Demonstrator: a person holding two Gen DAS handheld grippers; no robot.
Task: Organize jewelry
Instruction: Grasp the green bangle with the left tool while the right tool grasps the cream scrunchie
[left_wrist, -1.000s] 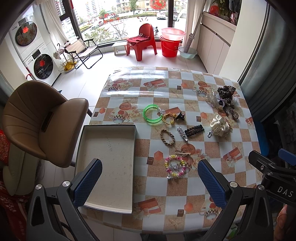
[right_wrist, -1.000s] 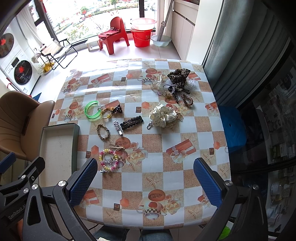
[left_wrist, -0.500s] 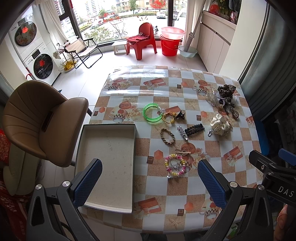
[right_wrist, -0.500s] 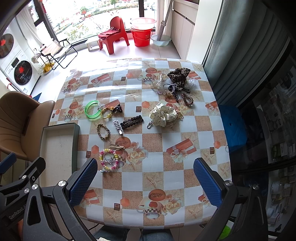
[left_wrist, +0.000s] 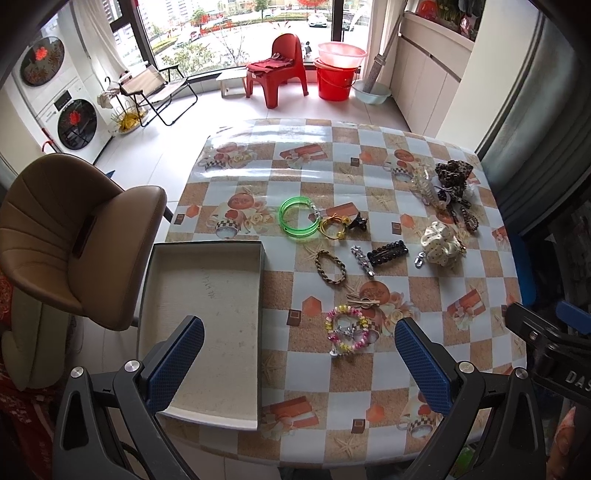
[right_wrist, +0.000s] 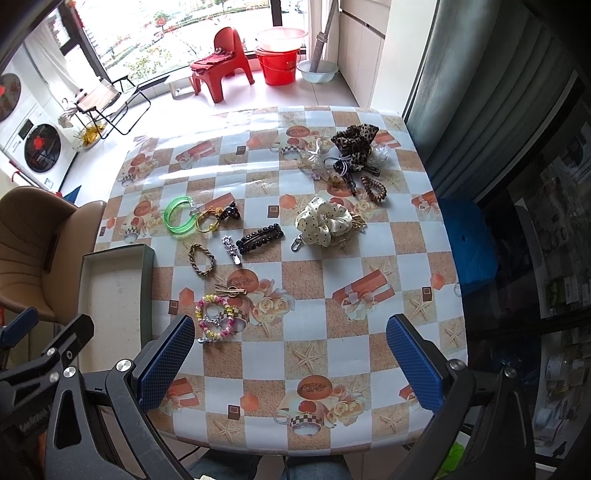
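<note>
Starting position above the surface (left_wrist: 369, 155). The left gripper (left_wrist: 295, 363) and right gripper (right_wrist: 290, 358) both hang spread wide with nothing between the jaws. The shallow box (left_wrist: 207, 254) at the left edge holds nothing; all jewelry is loose on the patterned cloth. Nearest lies the pastel bead bracelet (left_wrist: 347, 329), then a braided bracelet (left_wrist: 330, 261), black beaded clip (left_wrist: 387, 253), green bangle (left_wrist: 300, 219) and cream dotted scrunchie (left_wrist: 441, 245). A sound first move would probably be to descend on the bead bracelet, pinching across one side of the loop, not the whole ring.
</note>
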